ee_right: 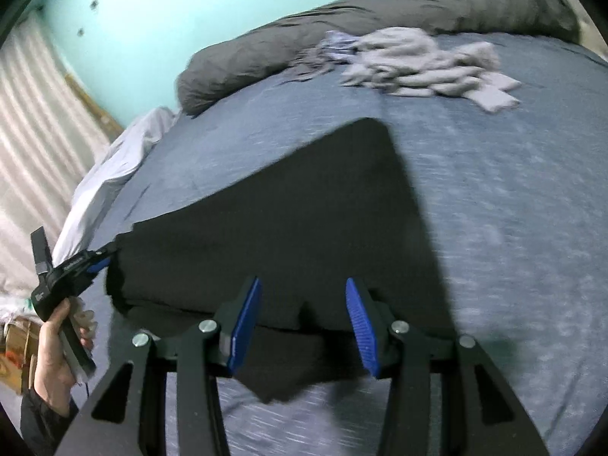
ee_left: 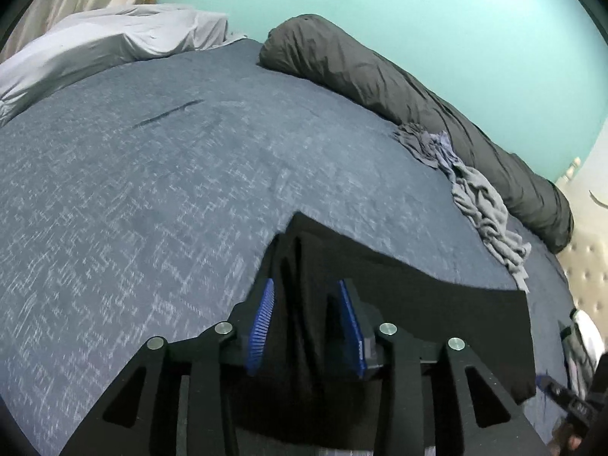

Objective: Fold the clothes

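The black garment lies spread flat on the bed, at the near edge of the blue-grey mottled bedcover. The left gripper sits at the garment's left edge: a raised fold of black cloth stands between its blue pads, and the jaws stand parted, the pads not pressing the fold. The right gripper hovers over the garment's near hem with its jaws parted and nothing clamped between the pads. A hand holds the left gripper's handle. Farther back on the bed, a crumpled heap of grey clothes lies just beside a long dark grey rolled duvet that runs along the turquoise wall. A pale grey pillow lies at one end of the bed, near a cream curtain. Small print on the left gripper's body is too blurred to read.
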Motion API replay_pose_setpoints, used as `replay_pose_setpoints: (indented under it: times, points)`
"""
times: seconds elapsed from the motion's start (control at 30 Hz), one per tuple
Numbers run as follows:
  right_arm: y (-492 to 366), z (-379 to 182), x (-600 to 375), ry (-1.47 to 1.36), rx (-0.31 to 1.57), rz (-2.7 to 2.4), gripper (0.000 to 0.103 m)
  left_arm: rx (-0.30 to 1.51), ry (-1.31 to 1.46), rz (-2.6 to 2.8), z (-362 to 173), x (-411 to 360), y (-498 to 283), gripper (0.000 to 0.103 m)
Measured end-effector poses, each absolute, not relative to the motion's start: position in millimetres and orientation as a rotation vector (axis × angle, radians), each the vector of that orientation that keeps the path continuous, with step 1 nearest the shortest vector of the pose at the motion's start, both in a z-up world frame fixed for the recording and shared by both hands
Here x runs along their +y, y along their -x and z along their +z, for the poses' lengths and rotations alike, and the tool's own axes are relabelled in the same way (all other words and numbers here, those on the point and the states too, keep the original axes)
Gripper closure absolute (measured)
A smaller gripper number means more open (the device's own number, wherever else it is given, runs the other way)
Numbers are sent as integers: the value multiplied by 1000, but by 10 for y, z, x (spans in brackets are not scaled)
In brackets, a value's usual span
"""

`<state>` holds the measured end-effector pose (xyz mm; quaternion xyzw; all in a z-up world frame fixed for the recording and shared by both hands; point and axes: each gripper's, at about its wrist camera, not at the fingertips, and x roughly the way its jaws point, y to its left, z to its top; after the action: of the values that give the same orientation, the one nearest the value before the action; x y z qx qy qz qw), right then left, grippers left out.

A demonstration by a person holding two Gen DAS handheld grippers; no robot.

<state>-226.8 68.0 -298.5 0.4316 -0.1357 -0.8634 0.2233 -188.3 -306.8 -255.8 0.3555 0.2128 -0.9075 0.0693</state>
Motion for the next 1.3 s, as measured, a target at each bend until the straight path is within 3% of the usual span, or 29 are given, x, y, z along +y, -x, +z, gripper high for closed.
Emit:
replay_pose_setpoints:
  times: [0.17,0.33,0.57,0.9,1.13,1.3]
  points:
    - [2361,-2980,100,-1185,-333,-2309,58,600,-1116,-2741,-2648,-2967,1793,63]
    - [2381,-3158,-378,-1247,-275,-2281,79,621,-1134,-2747,-2680,-2924,1751,63]
    - [2382,-3577,-599,-1340,-175,-2345,92,581,-1165,-2771,-2713,-2838,1720,63]
    - [2375,-3720,-721,-1387,-92,-2427,93,550,-1160,-2774,-2714,-2844,1668,63]
    - [2383,-3686,-783,-1405,-10,-2417,94,634,-1166,-2744,-2751,-2910,1584,63]
    - [2373,-3691,-818,-1400,3,-2440,94,716,-1167,-2701,-2782,-2967,1456,54]
